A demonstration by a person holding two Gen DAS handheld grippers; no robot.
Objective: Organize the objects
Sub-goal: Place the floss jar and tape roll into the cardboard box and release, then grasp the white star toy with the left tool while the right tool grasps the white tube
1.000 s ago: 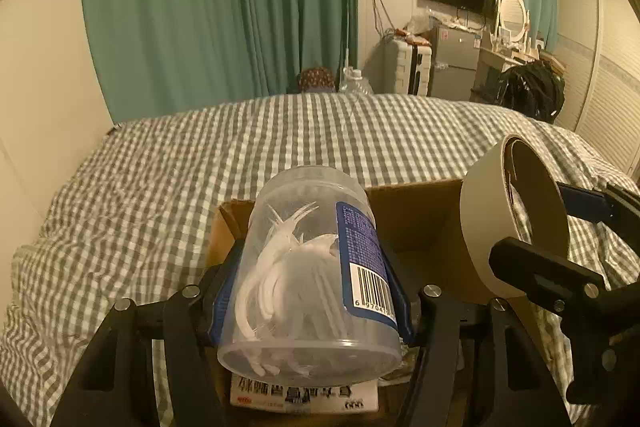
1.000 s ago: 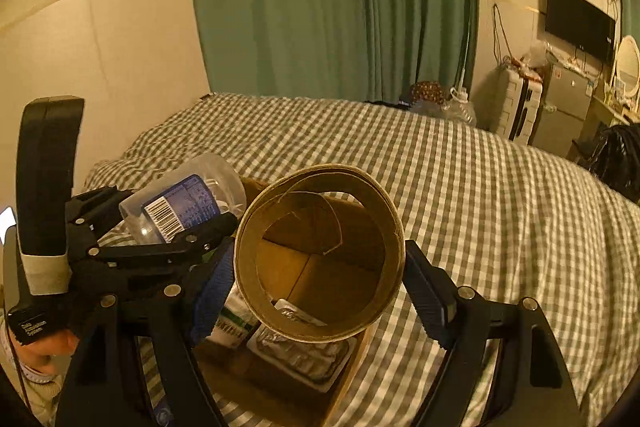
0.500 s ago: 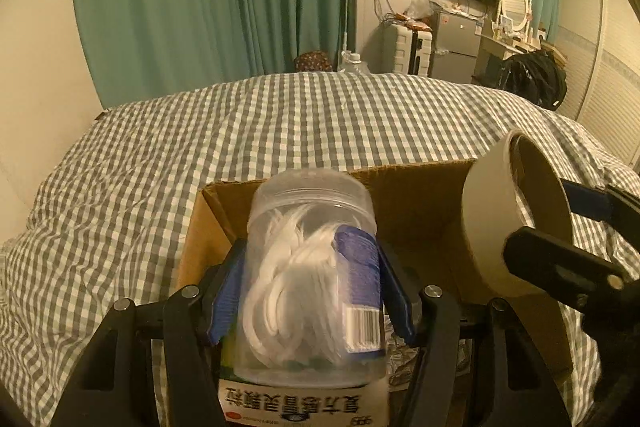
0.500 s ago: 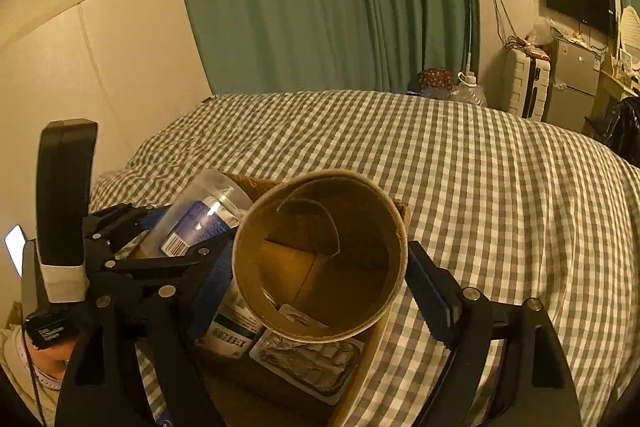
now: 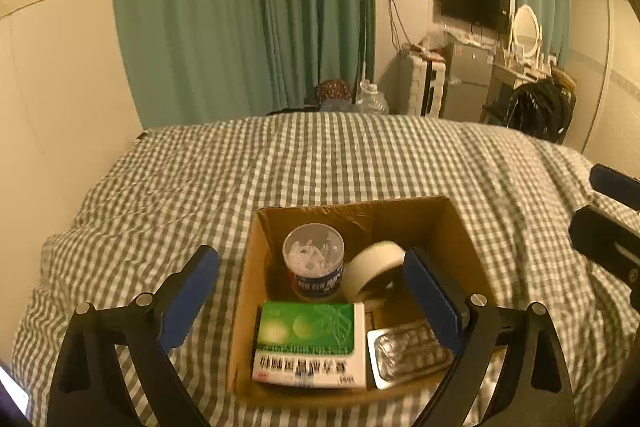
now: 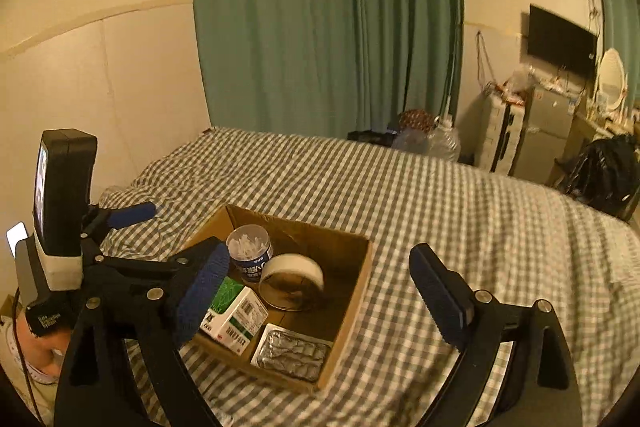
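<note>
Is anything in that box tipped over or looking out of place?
Only the tape roll: it leans tilted against the upright jar rather than lying flat. The green carton and blister pack lie flat in the box. Nothing looks spilled.

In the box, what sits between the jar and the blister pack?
The tape roll, leaning beside the jar, with bare box floor before the blister pack. Clearest in the right wrist view.

Bed (image 5: 320, 163), green-and-white check cover, wrinkled toward left edge, fills both views. One item directly on cover: open cardboard box (image 5: 460, 227), near front edge, flaps up, base flat on fabric. Rest of cover bare. Bed's left side runs along cream wall.
</note>
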